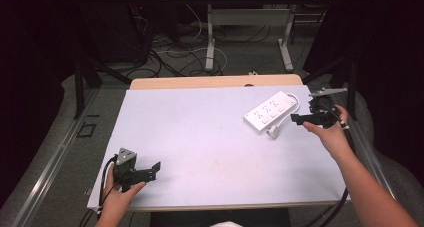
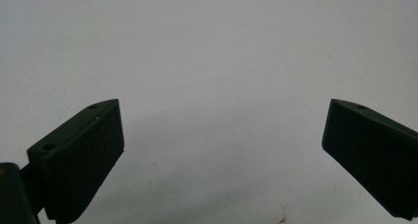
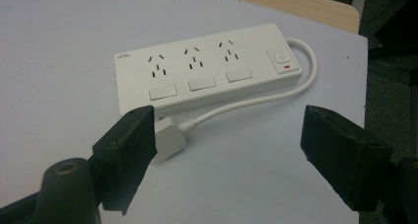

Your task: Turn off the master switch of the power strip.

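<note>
The left hand (image 1: 117, 199) enters at the lower left of the high view and holds the left gripper (image 1: 156, 168), whose jaws point toward the right of the frame and stand wide apart. The right forearm (image 1: 372, 192) rises from the lower right corner to the right hand (image 1: 330, 134) at centre right. The right gripper (image 1: 295, 118) points left, its jaws spread wide.

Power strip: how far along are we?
Done: nothing visible; the power strip lies flat, its plug loose on the table. In hand: right gripper open, fingers near the plug, gripping nothing. Left gripper idle, open. Left: any grasp or plugging.
</note>
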The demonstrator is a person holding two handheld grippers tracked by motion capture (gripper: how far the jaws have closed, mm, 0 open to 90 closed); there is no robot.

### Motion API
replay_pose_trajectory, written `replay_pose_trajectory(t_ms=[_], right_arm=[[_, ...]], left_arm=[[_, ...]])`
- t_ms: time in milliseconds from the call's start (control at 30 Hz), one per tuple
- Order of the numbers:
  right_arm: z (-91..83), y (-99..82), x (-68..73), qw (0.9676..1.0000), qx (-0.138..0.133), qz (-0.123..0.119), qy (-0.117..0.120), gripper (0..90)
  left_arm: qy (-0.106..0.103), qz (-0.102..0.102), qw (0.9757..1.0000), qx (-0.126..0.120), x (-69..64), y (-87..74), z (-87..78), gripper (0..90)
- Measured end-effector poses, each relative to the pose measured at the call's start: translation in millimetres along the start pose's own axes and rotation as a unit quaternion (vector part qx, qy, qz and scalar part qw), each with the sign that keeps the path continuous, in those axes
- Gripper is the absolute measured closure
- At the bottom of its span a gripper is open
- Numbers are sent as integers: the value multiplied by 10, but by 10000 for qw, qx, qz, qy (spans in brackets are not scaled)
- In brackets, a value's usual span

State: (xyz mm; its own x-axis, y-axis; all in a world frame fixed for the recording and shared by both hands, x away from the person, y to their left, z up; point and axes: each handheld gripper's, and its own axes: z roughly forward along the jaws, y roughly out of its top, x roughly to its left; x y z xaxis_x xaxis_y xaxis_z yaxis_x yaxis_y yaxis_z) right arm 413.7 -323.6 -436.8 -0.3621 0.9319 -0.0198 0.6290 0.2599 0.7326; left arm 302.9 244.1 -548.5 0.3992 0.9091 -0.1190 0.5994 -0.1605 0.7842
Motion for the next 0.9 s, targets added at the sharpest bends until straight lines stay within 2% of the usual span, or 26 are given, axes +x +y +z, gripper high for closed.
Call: replay_pose_trajectory(t_ms=[333,500,733,900], right_arm=[[85,174,-17,9998,116,-96,-105,268],[134,255,-30,9997,167,-3,-172,300],[206,341,-50,9996,184,11,-201,328],[288,393,-67,9993,267,158,-227,342]], left_arm=[[3,-11,10000,-9,3,-1,-2,25],[1,-17,10000,-9,6,-2,-1,25],[5,-18,10000,-2,6,-3,0,25],[6,-11,10000,3,9,-4,0,25]])
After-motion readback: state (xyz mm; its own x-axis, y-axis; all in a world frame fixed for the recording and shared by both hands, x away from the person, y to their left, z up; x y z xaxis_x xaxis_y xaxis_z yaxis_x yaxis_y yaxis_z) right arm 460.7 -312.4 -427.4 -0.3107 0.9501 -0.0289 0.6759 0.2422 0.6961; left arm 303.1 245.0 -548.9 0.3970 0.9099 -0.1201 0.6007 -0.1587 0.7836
